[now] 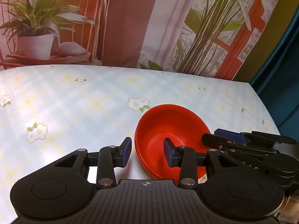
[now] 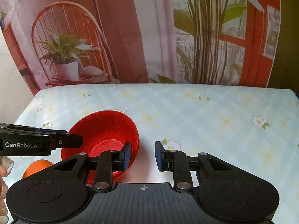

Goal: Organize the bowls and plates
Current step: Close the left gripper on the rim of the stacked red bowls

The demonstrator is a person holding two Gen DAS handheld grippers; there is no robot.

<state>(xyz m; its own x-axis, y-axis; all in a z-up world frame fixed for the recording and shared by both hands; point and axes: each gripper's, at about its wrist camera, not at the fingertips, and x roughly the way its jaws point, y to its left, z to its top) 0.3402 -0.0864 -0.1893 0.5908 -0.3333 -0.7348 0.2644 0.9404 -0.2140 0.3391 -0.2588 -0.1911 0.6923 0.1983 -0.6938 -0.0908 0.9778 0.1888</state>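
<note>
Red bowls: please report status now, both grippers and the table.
Left gripper open, astride near rim of red bowls. Right gripper open, astride opposite rim. Bowls nested on table. Orange bowl beside stack.

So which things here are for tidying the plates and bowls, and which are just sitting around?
For the job:
- red bowls, nested
- left tool and right tool, both open
- orange dish, maybe

Just there:
- flowery tablecloth
- plant backdrop

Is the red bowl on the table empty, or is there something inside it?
Empty: the red bowl shows only its bare red inside. It appears to sit nested on similar red bowls, whose rims show below it.
</note>
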